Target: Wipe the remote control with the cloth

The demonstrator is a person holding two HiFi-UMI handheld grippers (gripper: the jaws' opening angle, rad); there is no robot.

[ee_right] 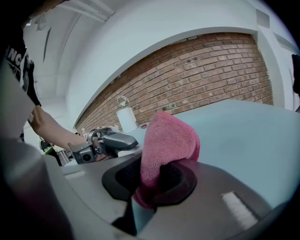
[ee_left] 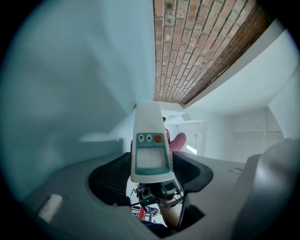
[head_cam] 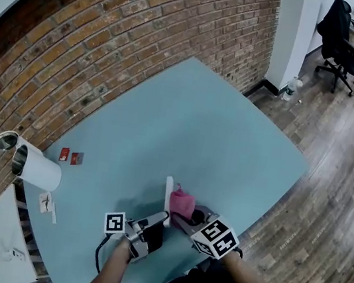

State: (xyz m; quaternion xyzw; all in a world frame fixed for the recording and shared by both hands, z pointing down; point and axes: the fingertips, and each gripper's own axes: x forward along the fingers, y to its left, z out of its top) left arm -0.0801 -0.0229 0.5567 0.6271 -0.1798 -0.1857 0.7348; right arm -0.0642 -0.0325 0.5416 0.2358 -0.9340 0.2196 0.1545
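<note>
My left gripper (head_cam: 158, 222) points level and is shut on the lower end of a white remote control (head_cam: 167, 198), which sticks up over the light blue table (head_cam: 219, 131). In the left gripper view the remote (ee_left: 150, 140) shows its screen and three small buttons between the dark pads, and my left gripper (ee_left: 151, 174) clamps its base. My right gripper (head_cam: 186, 217) is shut on a pink cloth (head_cam: 181, 203), which lies right beside the remote. In the right gripper view the cloth (ee_right: 168, 140) rises folded out of the right gripper (ee_right: 154, 180). Whether cloth and remote touch is unclear.
A white cylinder (head_cam: 37, 171) and a metal can (head_cam: 6, 140) stand at the table's left, with small red items (head_cam: 71, 157) nearby. A brick wall (head_cam: 112, 46) runs behind the table. A black office chair (head_cam: 342, 41) and a bottle (head_cam: 291, 88) are on the wooden floor, far right.
</note>
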